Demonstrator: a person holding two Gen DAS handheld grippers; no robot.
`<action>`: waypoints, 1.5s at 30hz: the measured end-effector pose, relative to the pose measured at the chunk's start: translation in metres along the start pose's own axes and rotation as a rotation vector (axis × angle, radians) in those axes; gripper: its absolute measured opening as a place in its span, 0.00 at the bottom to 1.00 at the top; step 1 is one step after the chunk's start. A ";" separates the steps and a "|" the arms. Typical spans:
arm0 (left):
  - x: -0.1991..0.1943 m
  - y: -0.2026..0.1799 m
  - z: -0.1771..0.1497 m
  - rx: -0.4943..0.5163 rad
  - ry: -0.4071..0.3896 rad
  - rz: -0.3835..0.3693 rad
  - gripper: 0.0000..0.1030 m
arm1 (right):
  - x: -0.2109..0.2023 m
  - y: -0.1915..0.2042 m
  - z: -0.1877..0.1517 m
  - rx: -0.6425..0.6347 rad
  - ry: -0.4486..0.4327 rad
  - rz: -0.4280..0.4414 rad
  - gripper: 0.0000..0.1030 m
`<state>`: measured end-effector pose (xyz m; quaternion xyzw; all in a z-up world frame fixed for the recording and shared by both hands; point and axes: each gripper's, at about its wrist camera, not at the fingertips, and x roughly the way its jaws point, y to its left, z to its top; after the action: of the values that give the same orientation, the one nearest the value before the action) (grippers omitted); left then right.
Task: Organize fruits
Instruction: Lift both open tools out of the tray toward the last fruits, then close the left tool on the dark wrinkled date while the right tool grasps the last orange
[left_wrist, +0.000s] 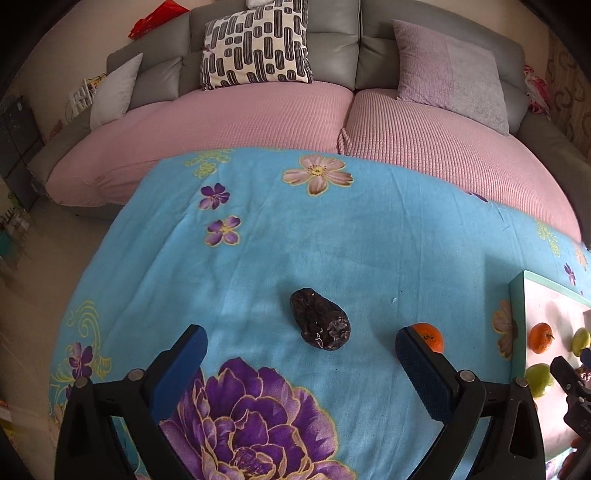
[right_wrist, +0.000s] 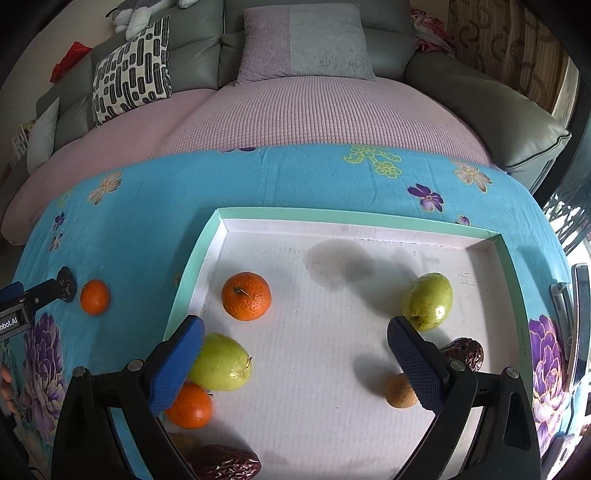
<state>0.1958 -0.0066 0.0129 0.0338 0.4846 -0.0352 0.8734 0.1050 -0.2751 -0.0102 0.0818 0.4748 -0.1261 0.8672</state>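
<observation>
The left gripper (left_wrist: 301, 345), jaws spread and empty, hung just behind the dark wrinkled dried date (left_wrist: 320, 320), which lay centred ahead between its fingers, long axis slanting forward-left, on the blue floral cloth (left_wrist: 332, 229).

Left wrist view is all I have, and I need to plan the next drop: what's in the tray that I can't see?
Observer: A small brown round fruit and a dark date lie near the right side of the tray.
Operator: Is the right gripper holding anything?
Observer: No, the right gripper is open and empty above the tray.
Operator: Any room for more?
Observer: Yes, the tray's far half is bare.
</observation>
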 end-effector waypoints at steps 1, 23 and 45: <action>-0.001 0.003 0.001 -0.008 -0.002 0.002 1.00 | 0.000 0.002 0.000 -0.004 -0.001 0.004 0.96; 0.005 0.044 0.005 -0.146 0.011 -0.122 1.00 | -0.005 0.072 -0.008 -0.153 -0.078 0.100 0.96; 0.050 0.038 0.004 -0.187 0.095 -0.262 0.81 | 0.040 0.170 -0.003 -0.271 0.017 0.267 0.89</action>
<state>0.2286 0.0295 -0.0263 -0.1094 0.5270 -0.1018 0.8366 0.1737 -0.1179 -0.0413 0.0276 0.4795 0.0557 0.8753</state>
